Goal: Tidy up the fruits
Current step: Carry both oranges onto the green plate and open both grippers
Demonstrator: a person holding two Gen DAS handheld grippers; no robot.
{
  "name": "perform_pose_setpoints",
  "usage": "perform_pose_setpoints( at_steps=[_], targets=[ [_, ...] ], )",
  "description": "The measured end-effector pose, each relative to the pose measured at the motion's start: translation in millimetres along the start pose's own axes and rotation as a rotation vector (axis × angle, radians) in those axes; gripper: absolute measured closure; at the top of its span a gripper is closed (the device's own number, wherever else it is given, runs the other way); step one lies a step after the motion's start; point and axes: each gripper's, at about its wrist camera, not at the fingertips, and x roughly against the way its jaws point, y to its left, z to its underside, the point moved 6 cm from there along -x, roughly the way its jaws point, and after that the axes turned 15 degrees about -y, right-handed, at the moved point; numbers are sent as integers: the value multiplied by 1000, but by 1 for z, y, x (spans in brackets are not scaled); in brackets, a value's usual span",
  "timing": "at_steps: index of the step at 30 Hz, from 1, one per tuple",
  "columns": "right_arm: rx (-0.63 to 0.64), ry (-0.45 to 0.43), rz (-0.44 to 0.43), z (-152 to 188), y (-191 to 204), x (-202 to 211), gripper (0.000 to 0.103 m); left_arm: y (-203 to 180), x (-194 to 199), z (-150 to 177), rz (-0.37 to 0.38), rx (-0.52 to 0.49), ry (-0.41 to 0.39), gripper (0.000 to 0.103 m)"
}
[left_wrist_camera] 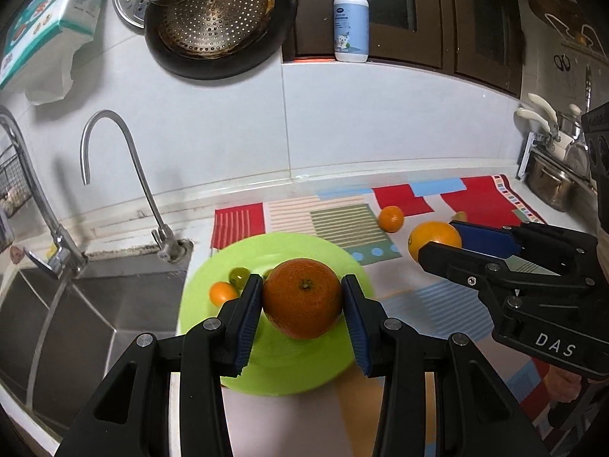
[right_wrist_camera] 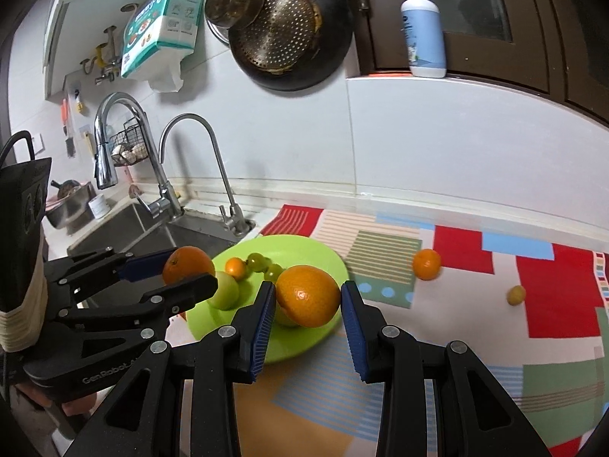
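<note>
Fruit count first: two big oranges, both up in the air. The left gripper [left_wrist_camera: 302,301] is clamped on the darker orange [left_wrist_camera: 302,299], blue pads pressed on both sides, hanging over the green plate [left_wrist_camera: 289,365]. The right gripper [right_wrist_camera: 307,301] is squeezed onto the lighter orange [right_wrist_camera: 307,296], also over the plate's near right part.

Still loose on the patchwork mat [right_wrist_camera: 475,304]: one small mandarin [right_wrist_camera: 426,264] and one little yellowish fruit [right_wrist_camera: 516,295], well apart from the plate, off to the right.

On the plate I count one small orange fruit [right_wrist_camera: 235,268], two green grapes [right_wrist_camera: 258,261] touching each other, and one green apple-ish fruit [right_wrist_camera: 224,290] near the left rim. There's another greenish fruit under the held orange in the right wrist view, mostly hidden, can't tell what it is.

Around: the plate sits at the mat's left end, right beside a steel sink [right_wrist_camera: 152,232] with two taps, a slim gooseneck one [right_wrist_camera: 213,152] and a bigger pull-down one [right_wrist_camera: 125,141]. On the wall hang a dark pan with a perforated strainer [right_wrist_camera: 283,30] in it, plus a tissue pack [right_wrist_camera: 163,23]. One pump bottle [right_wrist_camera: 424,26] stands on the window ledge. Each gripper partly blocks the other camera's view of the plate.
</note>
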Motion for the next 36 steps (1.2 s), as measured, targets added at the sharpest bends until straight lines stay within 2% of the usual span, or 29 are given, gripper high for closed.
perform_pose_setpoints(
  at_steps=[11, 23, 32, 34, 36],
  targets=[
    [-30, 4, 45, -4, 15, -41, 67, 31, -41, -2, 53, -54, 14, 61],
    [-51, 79, 55, 12, 8, -103, 67, 51, -104, 9, 108, -72, 71, 61],
    [-67, 127, 59, 24, 2, -135, 66, 56, -135, 19, 130, -71, 111, 61],
    [-74, 137, 61, 27, 0, -139, 66, 56, -139, 20, 131, -67, 118, 59],
    [-84, 143, 66, 30, -2, -142, 66, 58, -141, 20, 125, -62, 110, 52]
  ],
)
